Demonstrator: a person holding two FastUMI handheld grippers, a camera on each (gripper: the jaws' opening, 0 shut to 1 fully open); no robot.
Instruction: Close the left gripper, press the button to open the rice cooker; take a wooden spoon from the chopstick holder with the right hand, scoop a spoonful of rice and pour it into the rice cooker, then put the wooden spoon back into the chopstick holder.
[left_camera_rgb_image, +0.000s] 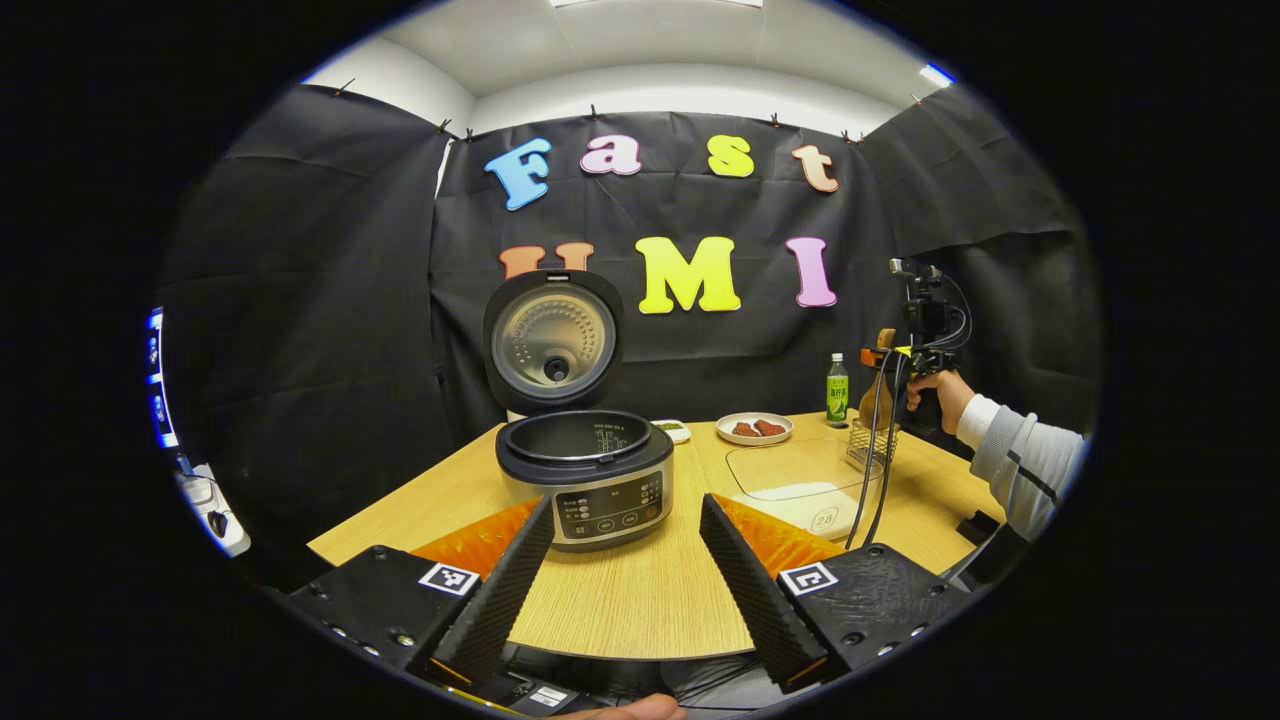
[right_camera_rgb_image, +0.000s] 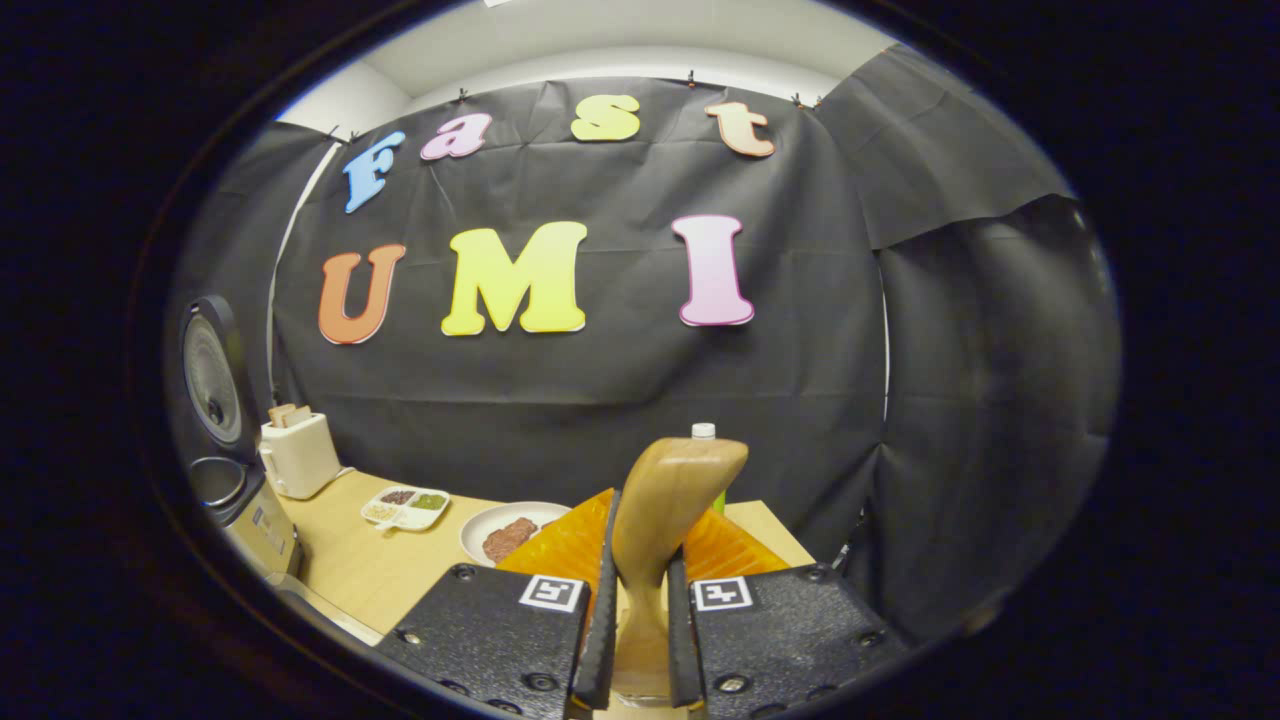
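The rice cooker (left_camera_rgb_image: 585, 480) stands mid-table with its lid (left_camera_rgb_image: 553, 340) swung up and the inner pot bare. My left gripper (left_camera_rgb_image: 628, 503) hangs open just in front of it, holding nothing. At the far right a hand holds my right gripper (left_camera_rgb_image: 890, 358) over the wire chopstick holder (left_camera_rgb_image: 870, 445). It is shut on the wooden spoon (left_camera_rgb_image: 880, 395), which stands upright with its lower end at the holder's top. In the right gripper view the wooden spoon (right_camera_rgb_image: 665, 510) rises between the fingers of the right gripper (right_camera_rgb_image: 643, 560). A clear container of rice (left_camera_rgb_image: 800, 485) lies beside the holder.
Behind the rice container are a plate of brown food (left_camera_rgb_image: 755, 428), a green bottle (left_camera_rgb_image: 837, 390) and a small dish (left_camera_rgb_image: 670, 430). The right gripper view shows a toaster (right_camera_rgb_image: 300, 455), a divided dish (right_camera_rgb_image: 405, 507) and the cooker (right_camera_rgb_image: 235, 480) at left. Cables hang from the right gripper.
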